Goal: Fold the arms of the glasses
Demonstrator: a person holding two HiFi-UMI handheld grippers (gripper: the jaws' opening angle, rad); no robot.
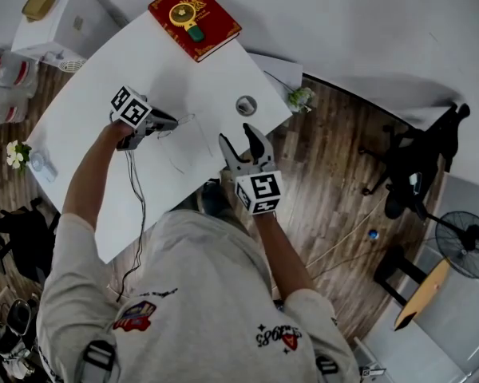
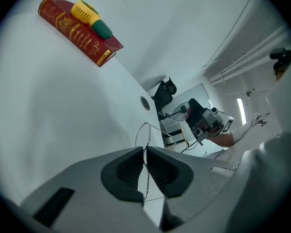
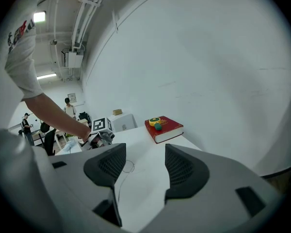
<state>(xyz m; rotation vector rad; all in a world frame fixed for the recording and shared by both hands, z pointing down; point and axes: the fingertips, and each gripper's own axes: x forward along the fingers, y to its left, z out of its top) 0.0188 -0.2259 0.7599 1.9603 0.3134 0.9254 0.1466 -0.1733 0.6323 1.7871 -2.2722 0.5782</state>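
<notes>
Right gripper nearest, at desk edge farthest from red book; jaws released, nothing between them. Left gripper further in, well short of book; jaws clenched on thin wire of glasses, which sit on desk between both grippers. Progress: early. Frame pinned, arms seemingly still out, both folds left. Left gripper view shows wire pinched; head view barely shows glasses. Right gripper view shows one wire trailing toward its jaws.

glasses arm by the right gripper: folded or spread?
Spread: the arm sticks straight out from the glasses toward the open right gripper. The left gripper is shut on the glasses.
</notes>
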